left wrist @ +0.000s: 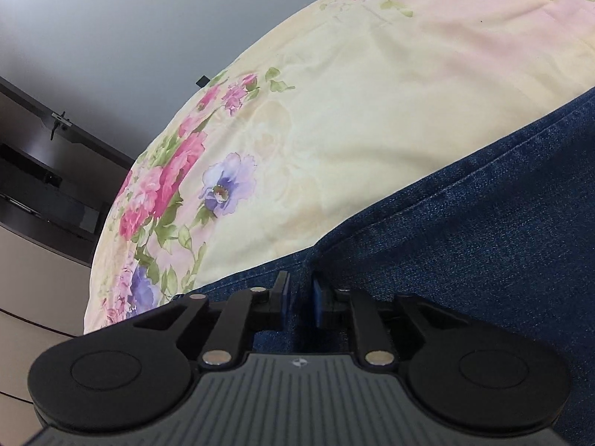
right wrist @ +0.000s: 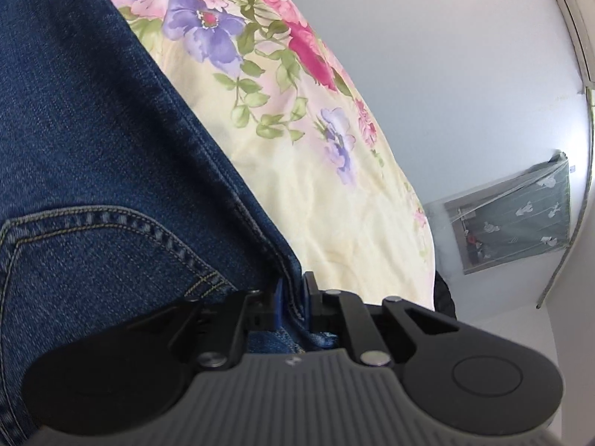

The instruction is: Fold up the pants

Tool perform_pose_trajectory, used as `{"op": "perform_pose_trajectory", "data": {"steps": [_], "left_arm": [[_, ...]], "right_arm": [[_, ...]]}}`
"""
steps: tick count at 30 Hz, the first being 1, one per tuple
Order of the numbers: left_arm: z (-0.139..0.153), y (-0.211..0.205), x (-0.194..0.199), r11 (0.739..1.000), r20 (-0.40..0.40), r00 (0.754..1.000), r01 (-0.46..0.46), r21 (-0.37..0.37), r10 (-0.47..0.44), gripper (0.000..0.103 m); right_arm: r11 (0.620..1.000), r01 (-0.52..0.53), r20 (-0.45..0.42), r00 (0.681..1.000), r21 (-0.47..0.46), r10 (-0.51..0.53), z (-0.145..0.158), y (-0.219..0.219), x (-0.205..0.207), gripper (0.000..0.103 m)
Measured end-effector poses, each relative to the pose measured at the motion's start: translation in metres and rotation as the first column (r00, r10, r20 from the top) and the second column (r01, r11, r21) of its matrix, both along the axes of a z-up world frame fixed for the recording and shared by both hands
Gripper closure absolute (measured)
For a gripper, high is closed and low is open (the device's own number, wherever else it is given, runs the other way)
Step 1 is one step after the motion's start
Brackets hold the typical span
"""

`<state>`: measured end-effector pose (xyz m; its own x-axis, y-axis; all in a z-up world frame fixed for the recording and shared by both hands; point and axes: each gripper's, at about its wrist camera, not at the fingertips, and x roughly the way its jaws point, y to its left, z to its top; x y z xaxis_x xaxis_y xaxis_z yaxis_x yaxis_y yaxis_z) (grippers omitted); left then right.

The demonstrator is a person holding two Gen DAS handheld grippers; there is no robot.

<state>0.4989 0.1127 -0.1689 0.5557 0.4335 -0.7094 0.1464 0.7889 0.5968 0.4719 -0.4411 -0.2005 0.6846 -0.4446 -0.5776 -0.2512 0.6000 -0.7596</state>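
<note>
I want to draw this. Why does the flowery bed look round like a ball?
Left wrist view: the wide lens bends the floral sheet into a dome, and the dark corners are the lens edge. Right wrist view: same bending, the sheet curves away; the jeans stay sharp enough to show the stitching.

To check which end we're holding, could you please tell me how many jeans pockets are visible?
1: a stitched pocket on the jeans, lower left in the right wrist view; others may be hidden.
</note>
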Motion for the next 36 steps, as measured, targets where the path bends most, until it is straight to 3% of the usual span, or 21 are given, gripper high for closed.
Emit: {"op": "perform_pose_trajectory", "data": {"steps": [1,2,3,4,5,10,13,16,17,21,25,27,32,36], "left_arm": [[0.003,0.004,0.000,1.000,0.015,1.000,-0.014,-0.027,0.014,0.062],[0.009,0.010,-0.003,0.997,0.031,0.999,-0.024,-0.074,0.026,0.038],[0.018,0.015,-0.006,0.991,0.047,0.998,-0.033,-0.126,0.039,0.022],[0.028,0.021,-0.009,0.985,0.067,0.996,-0.039,-0.171,0.051,0.021],[0.038,0.026,-0.014,0.978,0.078,0.995,-0.045,-0.202,0.062,0.021],[0.085,0.058,-0.044,0.955,0.103,0.989,-0.069,-0.289,0.102,0.021],[0.100,0.079,-0.072,0.935,0.081,0.990,-0.081,-0.346,0.116,0.030],[0.102,0.093,-0.103,0.903,0.044,0.996,-0.047,-0.428,0.072,0.039],[0.097,0.095,-0.111,0.898,0.026,0.998,-0.045,-0.437,0.063,0.042],[0.066,0.101,-0.127,0.926,0.008,0.993,-0.103,-0.363,0.114,0.044],[0.040,0.122,-0.120,0.903,-0.047,0.983,-0.182,-0.388,0.178,0.042],[0.039,0.127,-0.109,0.919,-0.011,0.982,-0.181,-0.351,0.190,0.049],[0.056,0.148,-0.069,0.933,0.138,0.956,-0.209,-0.293,0.257,0.049],[0.072,0.169,-0.052,0.905,0.213,0.911,-0.276,-0.323,0.353,0.047]], "right_arm": [[1.000,0.020,0.008,1.000,0.021,-0.020,0.004,-0.001,0.003,0.096],[0.998,0.045,0.014,0.999,0.035,-0.046,0.009,-0.002,0.005,0.088],[0.997,0.074,0.031,0.997,0.039,-0.075,0.015,-0.003,0.005,0.070],[0.995,0.092,0.055,0.994,0.050,-0.095,0.024,-0.002,0.004,0.063],[0.992,0.106,0.066,0.992,0.073,-0.111,0.031,-0.002,0.001,0.056],[0.942,0.217,0.048,0.970,0.257,-0.237,0.066,0.004,-0.024,0.055],[0.886,0.262,-0.010,0.960,0.382,-0.279,0.072,0.017,-0.051,0.054],[0.854,0.274,-0.056,0.959,0.442,-0.279,0.065,0.037,-0.084,0.054],[0.853,0.274,-0.067,0.960,0.445,-0.273,0.060,0.043,-0.090,0.053],[0.866,0.283,-0.095,0.959,0.412,-0.268,0.041,0.064,-0.111,0.054],[0.861,0.299,-0.085,0.953,0.412,-0.291,0.047,0.067,-0.126,0.053],[0.858,0.311,-0.079,0.949,0.408,-0.306,0.049,0.066,-0.130,0.052],[0.852,0.340,-0.070,0.937,0.397,-0.341,0.048,0.063,-0.133,0.048],[0.854,0.345,-0.050,0.934,0.390,-0.354,0.049,0.065,-0.136,0.048]]}}
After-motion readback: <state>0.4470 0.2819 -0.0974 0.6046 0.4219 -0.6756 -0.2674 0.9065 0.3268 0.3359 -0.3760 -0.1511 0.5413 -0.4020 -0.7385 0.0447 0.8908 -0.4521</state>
